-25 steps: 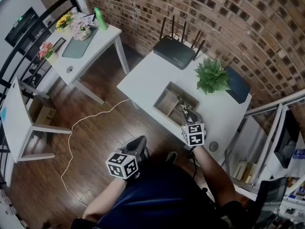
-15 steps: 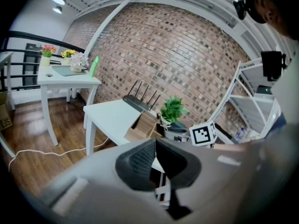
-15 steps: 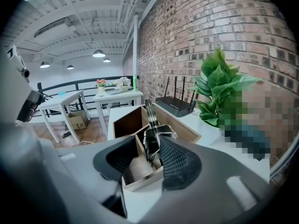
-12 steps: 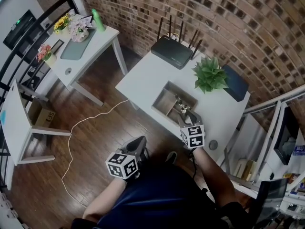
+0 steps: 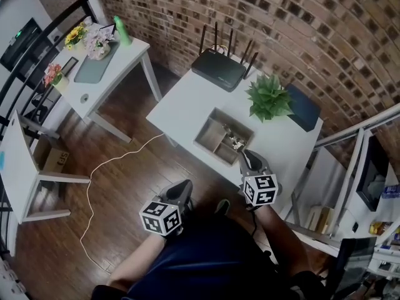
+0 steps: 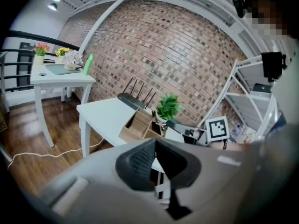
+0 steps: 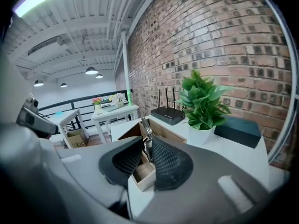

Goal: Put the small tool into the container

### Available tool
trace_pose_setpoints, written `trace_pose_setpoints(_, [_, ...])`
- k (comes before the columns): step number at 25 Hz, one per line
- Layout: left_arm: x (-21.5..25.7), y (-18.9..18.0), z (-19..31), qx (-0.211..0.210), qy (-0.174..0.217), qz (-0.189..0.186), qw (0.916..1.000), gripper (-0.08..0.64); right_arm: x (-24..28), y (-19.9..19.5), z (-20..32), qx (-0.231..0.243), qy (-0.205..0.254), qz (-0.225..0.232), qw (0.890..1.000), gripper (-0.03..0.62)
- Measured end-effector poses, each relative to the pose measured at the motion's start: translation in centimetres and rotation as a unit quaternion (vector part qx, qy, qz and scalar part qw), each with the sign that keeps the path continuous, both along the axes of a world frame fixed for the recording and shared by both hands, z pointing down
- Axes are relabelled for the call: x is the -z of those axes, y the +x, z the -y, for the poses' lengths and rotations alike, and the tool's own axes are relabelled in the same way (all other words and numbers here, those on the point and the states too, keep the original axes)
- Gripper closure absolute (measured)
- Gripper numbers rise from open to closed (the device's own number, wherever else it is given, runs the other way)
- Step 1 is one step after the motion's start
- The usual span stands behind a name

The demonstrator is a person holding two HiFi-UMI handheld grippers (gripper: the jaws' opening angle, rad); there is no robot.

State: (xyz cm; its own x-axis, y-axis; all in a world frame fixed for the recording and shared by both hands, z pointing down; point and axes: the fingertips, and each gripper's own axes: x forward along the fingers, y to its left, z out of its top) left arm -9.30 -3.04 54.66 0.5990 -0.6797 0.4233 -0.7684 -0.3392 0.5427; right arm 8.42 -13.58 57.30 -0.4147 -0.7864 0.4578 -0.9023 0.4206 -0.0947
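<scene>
Brick wall (image 5: 281, 17) at the back, wood floor (image 5: 119, 149) below, white surface (image 5: 181, 102) mid-frame. On the surface there is a black router (image 5: 217, 69) at the far edge and a potted plant (image 5: 269, 97). A dark flat box (image 5: 304, 109) lies right of the plant. A wooden container (image 5: 211, 134) with compartments sits near the front edge.

Target is the small tool (image 7: 145, 127): slim, bright metal, type not readable. It stands inside the container, in the right-hand compartment as the head view shows it. It leans, upper end above the rim. From that, placement looks done.

Right gripper (image 5: 246, 157) is lower right of centre in the head view, just short of the container's near corner and apart from the tool. Its fingers have just been closing and now stand with a narrow gap, nothing pinched. The tool seen through the gap lies beyond them, in the container.

Left gripper (image 5: 182, 188) is low and centre-left, well apart from the surface, by the person's body. Its fingers are closed tip to tip and empty.

Handling, as a judgement:
- The tool is probably light and stiff, with smooth metal that could slip or twist between the pads.
- The best hold would be across the shank at the exposed upper part, square to the pads.
- Leaning as it does, a brush against the container wall might tip or rattle it.
- The container itself looks light enough to slide if nudged.
</scene>
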Motion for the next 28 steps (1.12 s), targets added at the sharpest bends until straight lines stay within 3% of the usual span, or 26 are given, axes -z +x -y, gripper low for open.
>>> trace_pose_setpoints(6, [0.7, 2.0, 0.3, -0.028, 0.015, 0.006, 0.9995, 0.555, 4.3, 1.8, -3.0, -0.018, 0.03, 0.053, 0.998, 0.575])
trace_pose_setpoints(12, [2.2, 2.8, 1.0, -0.034, 0.024, -0.001, 0.9991, 0.555, 7.8, 3.4, -6.1, -0.028, 0.049, 0.089, 0.994, 0.582])
trace_pose_setpoints(17, [4.2, 4.1, 1.6, -0.043, 0.079, 0.034, 0.9954, 0.555, 11.3, 3.7, -7.0, -0.03, 0.085, 0.104, 0.991, 0.581])
trace_pose_setpoints(28, [4.8, 5.5, 1.5, -0.062, 0.091, 0.035, 0.9933, 0.555, 16.3, 2.0, -8.4, 0.025, 0.147, 0.111, 0.982, 0.581])
